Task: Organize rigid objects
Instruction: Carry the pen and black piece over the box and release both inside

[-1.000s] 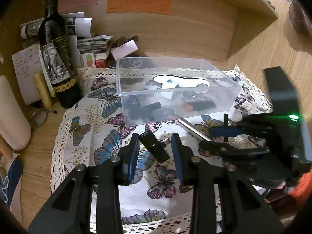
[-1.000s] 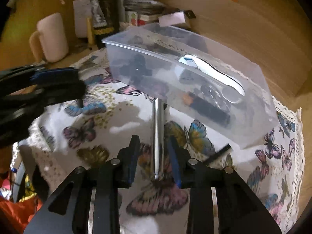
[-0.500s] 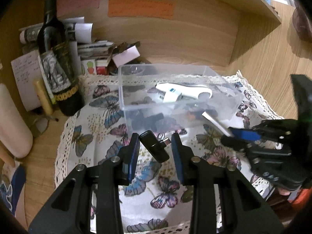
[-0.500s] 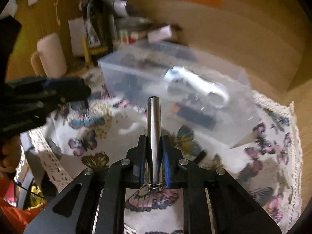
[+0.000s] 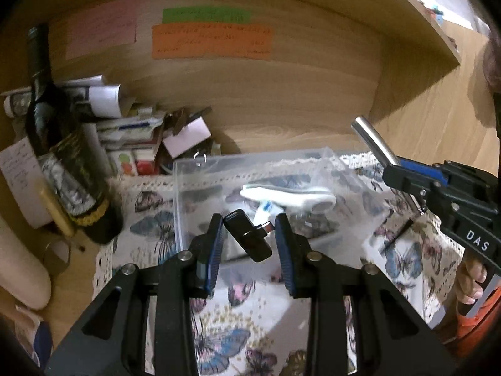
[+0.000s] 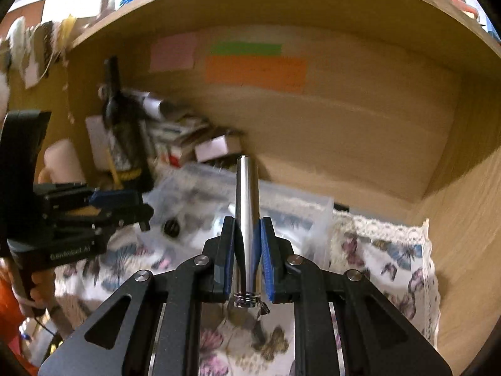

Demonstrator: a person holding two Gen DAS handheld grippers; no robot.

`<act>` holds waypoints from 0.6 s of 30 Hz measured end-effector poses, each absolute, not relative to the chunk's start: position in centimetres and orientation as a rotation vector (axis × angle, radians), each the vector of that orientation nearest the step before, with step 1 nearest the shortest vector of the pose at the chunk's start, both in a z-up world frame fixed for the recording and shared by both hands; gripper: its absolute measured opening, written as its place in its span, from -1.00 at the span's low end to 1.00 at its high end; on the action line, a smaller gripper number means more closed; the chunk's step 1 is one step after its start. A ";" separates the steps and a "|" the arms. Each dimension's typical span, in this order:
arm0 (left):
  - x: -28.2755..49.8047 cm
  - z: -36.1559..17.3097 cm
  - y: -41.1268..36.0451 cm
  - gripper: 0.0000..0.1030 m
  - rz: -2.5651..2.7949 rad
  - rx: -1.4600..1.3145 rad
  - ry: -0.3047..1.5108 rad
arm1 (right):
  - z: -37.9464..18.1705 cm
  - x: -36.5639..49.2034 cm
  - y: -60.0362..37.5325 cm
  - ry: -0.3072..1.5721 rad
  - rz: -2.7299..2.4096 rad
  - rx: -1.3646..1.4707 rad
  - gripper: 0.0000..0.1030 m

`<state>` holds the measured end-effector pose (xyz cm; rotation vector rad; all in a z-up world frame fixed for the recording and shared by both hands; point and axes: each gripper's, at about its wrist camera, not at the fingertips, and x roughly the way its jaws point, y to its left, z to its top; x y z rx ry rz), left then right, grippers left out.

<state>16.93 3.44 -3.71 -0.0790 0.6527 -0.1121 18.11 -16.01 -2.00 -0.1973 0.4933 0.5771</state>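
Observation:
My left gripper (image 5: 249,224) is shut on a black USB adapter (image 5: 247,238) and holds it in the air in front of the clear plastic box (image 5: 188,188). The box holds a white gadget (image 5: 291,195) and dark items. My right gripper (image 6: 247,228) is shut on a silver metal tube (image 6: 246,206), lifted above the butterfly cloth (image 6: 391,260); the tube points up toward the back wall. In the left wrist view the right gripper (image 5: 391,164) and tube (image 5: 372,142) are at the right of the box. The left gripper (image 6: 137,206) shows at the left in the right wrist view.
A dark wine bottle (image 5: 59,144) stands at the left of the box beside a pile of papers and small boxes (image 5: 137,131). A pale mug (image 6: 61,163) is further left. Wooden walls and a shelf (image 5: 422,15) close in the back and right. Coloured notes (image 5: 213,40) stick on the back wall.
Both grippers have risen from the cloth. My right gripper closed on the silver tube and lifted it. My left gripper carried the black adapter up toward the box.

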 end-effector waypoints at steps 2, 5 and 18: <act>18.0 -3.4 3.5 -0.36 -0.114 -0.082 0.656 | -1.5 19.3 -15.7 0.486 0.577 -0.182 -0.73; 19.6 -3.4 3.4 -0.36 -0.114 -0.075 0.663 | -1.1 20.7 -15.0 0.473 0.569 -0.181 -0.73; 24.1 -7.1 3.1 -0.36 -0.112 -0.065 0.758 | -6.4 26.1 -12.5 0.657 0.586 -0.211 -0.73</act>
